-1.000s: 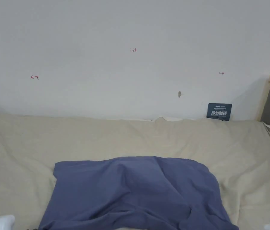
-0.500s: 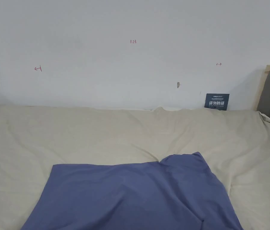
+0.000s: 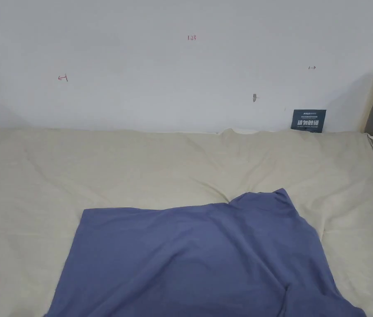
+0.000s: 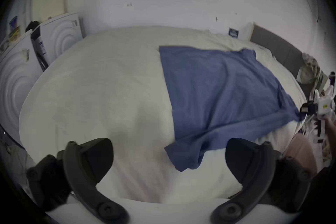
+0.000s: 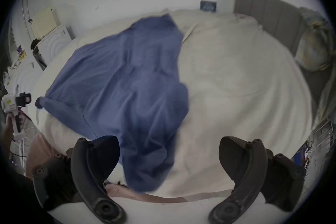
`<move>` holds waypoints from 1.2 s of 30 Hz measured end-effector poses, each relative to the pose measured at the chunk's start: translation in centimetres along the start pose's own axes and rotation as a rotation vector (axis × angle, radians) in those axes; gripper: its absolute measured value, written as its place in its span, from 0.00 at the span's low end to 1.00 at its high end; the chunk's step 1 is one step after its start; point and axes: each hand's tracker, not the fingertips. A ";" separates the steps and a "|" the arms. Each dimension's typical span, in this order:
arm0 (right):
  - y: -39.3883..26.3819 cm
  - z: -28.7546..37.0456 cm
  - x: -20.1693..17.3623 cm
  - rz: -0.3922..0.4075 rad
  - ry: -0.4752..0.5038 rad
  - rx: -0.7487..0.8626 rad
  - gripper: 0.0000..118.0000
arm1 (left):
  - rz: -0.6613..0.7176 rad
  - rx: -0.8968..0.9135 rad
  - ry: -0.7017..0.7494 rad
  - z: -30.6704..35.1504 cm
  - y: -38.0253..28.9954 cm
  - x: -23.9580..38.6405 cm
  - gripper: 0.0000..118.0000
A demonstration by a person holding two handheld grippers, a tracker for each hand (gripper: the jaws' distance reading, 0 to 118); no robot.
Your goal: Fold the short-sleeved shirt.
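Both tools are empty at this moment. The left gripper [image 4: 169,160] hangs at the near edge of the bed with its jaws spread wide, nothing between them but pale sheet and, just beyond, a loose corner of the shirt [image 4: 214,93]. The right gripper [image 5: 169,158] is likewise agape, and a hanging flap of the blue cloth droops between and past its jaws without either jaw pressing on it. From the left gripper's camera the right tool shows far off at the bed's edge, close to a corner of the shirt drawn out to a point toward it; whether that corner is touching it I cannot tell from there.

The shirt [image 3: 198,256] lies spread over the near half of the bed [image 3: 140,165], well short of the wall [image 3: 140,82]. Its far left part lies fairly flat with a straight edge, while the far right corner is humped up and long wrinkles run through the middle. Near the person the cloth spills over the bed's edge.

As I judge it, the work is at its start: the shirt is laid out, only roughly smoothed, and no fold is made. Flattening the raised corner, pulling the overhang onto the bed, and every fold remain.
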 end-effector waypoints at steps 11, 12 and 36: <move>2.0 8.7 -6.1 -0.174 0.306 0.429 0.84 | 0.204 0.265 -0.152 8.9 1.1 2.7 0.80; 1.9 8.8 -6.7 -0.167 0.330 0.424 0.71 | 0.191 0.248 -0.123 9.1 1.1 3.0 0.34; 7.4 -0.1 -2.6 -0.155 0.351 0.424 0.00 | 0.039 -0.261 -0.074 -16.8 29.7 2.7 0.00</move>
